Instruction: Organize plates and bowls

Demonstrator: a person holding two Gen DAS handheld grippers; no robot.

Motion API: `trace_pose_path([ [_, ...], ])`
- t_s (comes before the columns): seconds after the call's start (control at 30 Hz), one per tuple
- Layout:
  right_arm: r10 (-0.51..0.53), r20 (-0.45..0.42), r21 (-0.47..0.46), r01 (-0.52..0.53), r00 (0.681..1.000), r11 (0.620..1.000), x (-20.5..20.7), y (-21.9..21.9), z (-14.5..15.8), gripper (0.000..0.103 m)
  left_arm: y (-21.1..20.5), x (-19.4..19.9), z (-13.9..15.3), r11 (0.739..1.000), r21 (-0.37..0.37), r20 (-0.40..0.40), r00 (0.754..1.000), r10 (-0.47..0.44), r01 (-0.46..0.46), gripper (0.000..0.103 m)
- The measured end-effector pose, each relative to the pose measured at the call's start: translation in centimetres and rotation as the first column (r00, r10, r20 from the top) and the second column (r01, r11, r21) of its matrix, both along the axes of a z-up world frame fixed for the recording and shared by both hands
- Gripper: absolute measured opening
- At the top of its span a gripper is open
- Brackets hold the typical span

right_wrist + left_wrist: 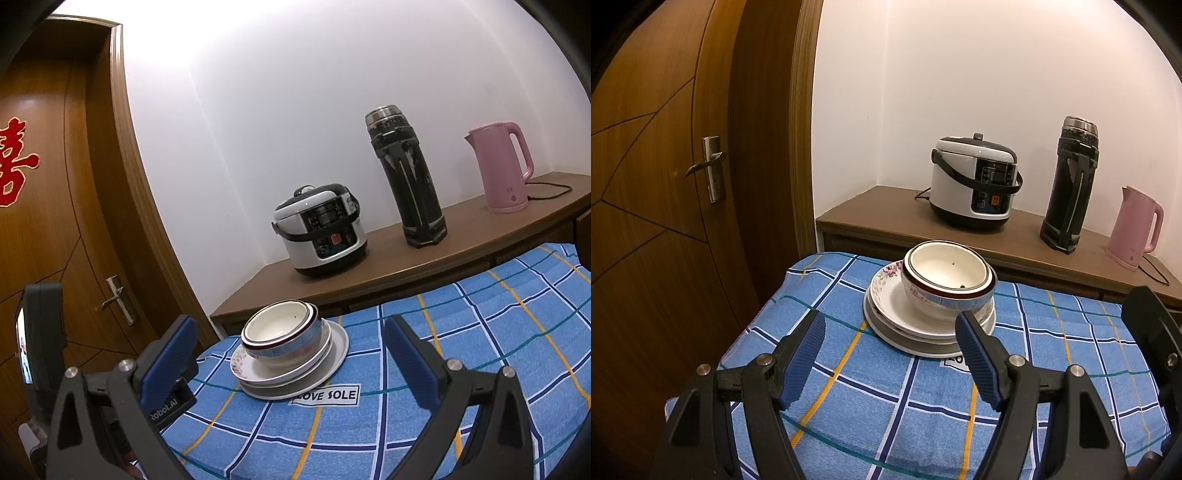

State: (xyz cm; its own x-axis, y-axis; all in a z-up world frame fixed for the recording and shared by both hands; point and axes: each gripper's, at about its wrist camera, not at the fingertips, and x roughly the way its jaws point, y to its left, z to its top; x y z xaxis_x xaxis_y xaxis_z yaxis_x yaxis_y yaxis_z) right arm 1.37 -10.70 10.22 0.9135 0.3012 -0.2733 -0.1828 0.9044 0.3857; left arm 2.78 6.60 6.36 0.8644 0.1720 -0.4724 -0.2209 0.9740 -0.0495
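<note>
Standing behind bowls (pixel 947 280): cooker (pixel 975 181), flask (pixel 1069 184), kettle (pixel 1134 225).

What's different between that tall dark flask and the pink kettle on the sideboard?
The flask is black and scuffed with a metal top; the kettle is plain pink. The flask is taller and slimmer; the kettle is shorter and wider. The kettle has a side handle and a cord trailing from its base; the flask shows no cord. Both stand upright on the wooden sideboard, right of the rice cooker.
</note>
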Motion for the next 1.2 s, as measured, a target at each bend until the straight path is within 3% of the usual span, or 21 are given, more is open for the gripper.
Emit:
trace_pose_path([
  [1.2, -0.032, 0.028, 0.028, 0.031, 0.999, 0.999, -0.3, -1.5, 0.4, 0.103, -0.9, 0.3, 0.5, 0.999, 0.043, 0.016, 0.999, 0.028, -0.028, 0.081],
])
